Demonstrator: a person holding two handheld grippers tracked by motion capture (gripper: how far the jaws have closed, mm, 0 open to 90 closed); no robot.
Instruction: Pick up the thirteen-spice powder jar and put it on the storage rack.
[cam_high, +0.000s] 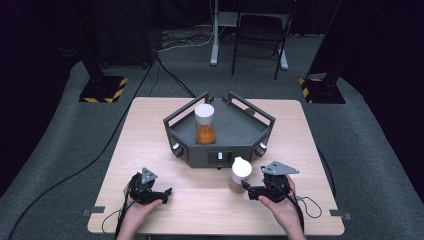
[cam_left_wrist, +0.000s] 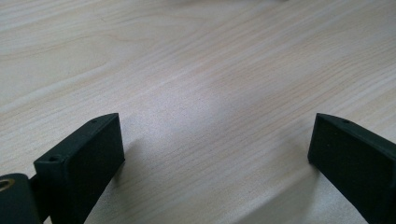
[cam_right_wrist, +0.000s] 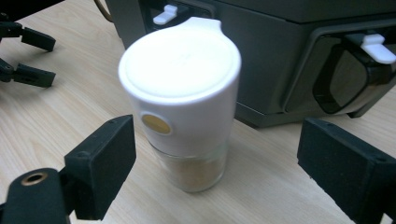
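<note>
Black jaws of the right gripper stand apart on either side of the white-capped spice jar, clear of it and gripping nothing; the jar stands upright on the bench just in front of the grey tray, so advance until the jaws flank the cap squarely before closing. From the high view come a second jar inside the tray and the left gripper, while the left gripper view confirms those jaws wide open over bare bench.

left hand-held gripper jaws apart, right hand-held gripper jaws apart
</note>
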